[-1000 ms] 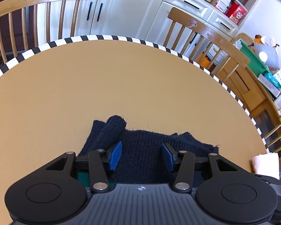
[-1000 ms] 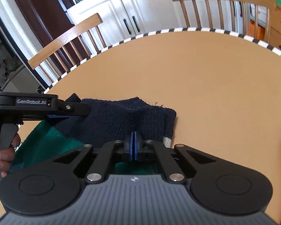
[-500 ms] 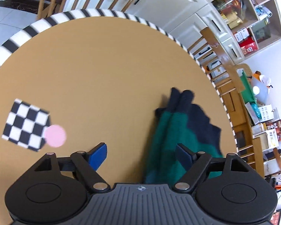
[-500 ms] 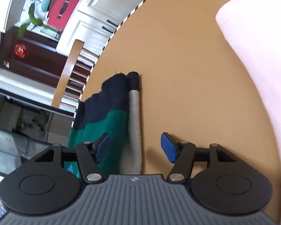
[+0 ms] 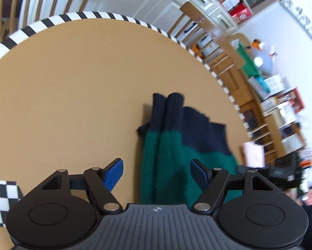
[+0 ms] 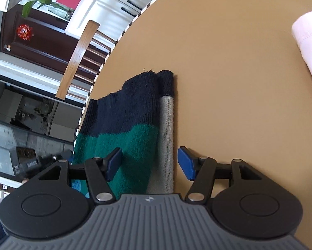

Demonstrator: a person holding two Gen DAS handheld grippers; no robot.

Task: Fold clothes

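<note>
Both released the sweater (image 5: 168, 145), left gripper (image 5: 157, 169) narrowing, right gripper (image 6: 149, 162) wide

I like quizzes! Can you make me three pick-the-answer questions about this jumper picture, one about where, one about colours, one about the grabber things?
1. Where is the sweater?
A on a chair
B on the table
C on the floor

2. The table's rim stripes are
A black and white
B red and yellow
C all blue

3. The right gripper is
A shut on the sweater
B open
C out of sight

Answers: 1 B, it lies flat on the tan top. 2 A, the rim shows both. 3 B, its blue fingers stand apart, pressing nothing.
</note>
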